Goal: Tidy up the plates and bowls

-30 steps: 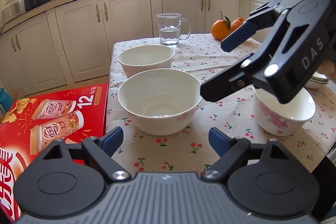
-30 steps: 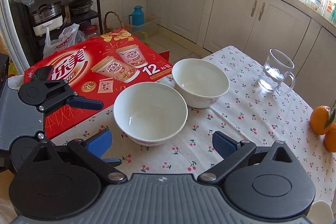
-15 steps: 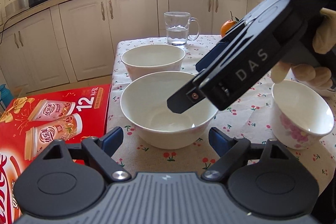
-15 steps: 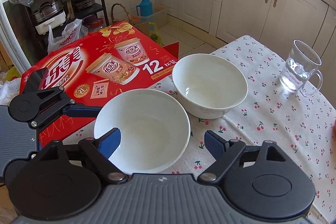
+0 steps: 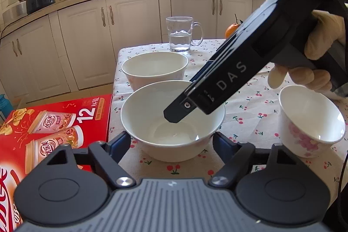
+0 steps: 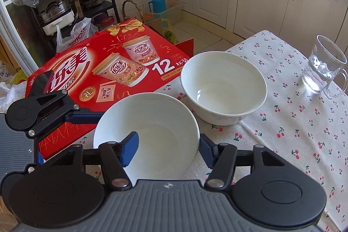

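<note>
Two plain white bowls stand on the cherry-print tablecloth. The near bowl (image 5: 171, 121) (image 6: 148, 134) lies between the fingers of my open left gripper (image 5: 171, 140), which sit on either side of its base. My right gripper (image 6: 166, 145) is open too and straddles the bowl's near rim: its left finger (image 6: 129, 148) is inside the bowl, its right finger outside the wall. It reaches in from above in the left wrist view (image 5: 208, 92). The second white bowl (image 5: 154, 69) (image 6: 224, 88) stands just behind. A small flowered bowl (image 5: 308, 121) stands to the right.
A glass mug of water (image 5: 180, 36) (image 6: 324, 71) and an orange (image 5: 231, 29) stand at the table's far end. A red drink carton (image 5: 54, 123) (image 6: 104, 71) lies beside the table's left edge. Kitchen cabinets (image 5: 82, 40) stand beyond.
My right gripper has come down over the near bowl until one finger is inside it. My left gripper has moved forward, so its fingers now flank the bowl's base.
</note>
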Action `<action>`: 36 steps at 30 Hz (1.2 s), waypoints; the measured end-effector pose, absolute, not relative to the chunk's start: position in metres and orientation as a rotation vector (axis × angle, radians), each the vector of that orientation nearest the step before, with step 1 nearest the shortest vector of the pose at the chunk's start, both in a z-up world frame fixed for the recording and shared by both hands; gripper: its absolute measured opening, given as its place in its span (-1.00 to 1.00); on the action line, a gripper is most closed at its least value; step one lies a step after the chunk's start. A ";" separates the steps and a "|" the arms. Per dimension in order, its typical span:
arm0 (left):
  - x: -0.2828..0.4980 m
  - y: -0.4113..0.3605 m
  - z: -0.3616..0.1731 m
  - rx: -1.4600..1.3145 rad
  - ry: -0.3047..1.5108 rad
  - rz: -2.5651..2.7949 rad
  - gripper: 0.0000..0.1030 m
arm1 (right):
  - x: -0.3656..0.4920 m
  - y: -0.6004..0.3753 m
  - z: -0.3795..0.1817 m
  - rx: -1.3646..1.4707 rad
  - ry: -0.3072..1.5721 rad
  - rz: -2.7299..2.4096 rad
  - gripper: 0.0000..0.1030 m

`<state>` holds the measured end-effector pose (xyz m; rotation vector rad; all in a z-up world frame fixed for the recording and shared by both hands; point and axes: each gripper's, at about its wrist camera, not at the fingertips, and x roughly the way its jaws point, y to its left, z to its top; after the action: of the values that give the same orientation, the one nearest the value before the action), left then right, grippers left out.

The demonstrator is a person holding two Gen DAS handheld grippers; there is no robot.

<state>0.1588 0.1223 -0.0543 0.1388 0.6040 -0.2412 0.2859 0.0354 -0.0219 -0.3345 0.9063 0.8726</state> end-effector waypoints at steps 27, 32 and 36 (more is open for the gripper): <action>0.130 0.092 -0.013 0.216 0.596 -0.325 0.59 | 0.250 -0.010 0.019 -0.252 0.884 0.856 0.21; 0.121 0.076 -0.005 0.230 0.588 -0.359 0.59 | 0.234 -0.032 0.032 -0.246 0.866 0.833 0.21; 0.116 0.061 0.001 0.243 0.580 -0.390 0.59 | 0.224 -0.051 0.038 -0.234 0.857 0.809 0.21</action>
<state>0.1156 0.0609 0.0008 0.2433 0.5799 -0.3901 0.2241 -0.0507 0.0375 -0.2337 0.8572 0.8095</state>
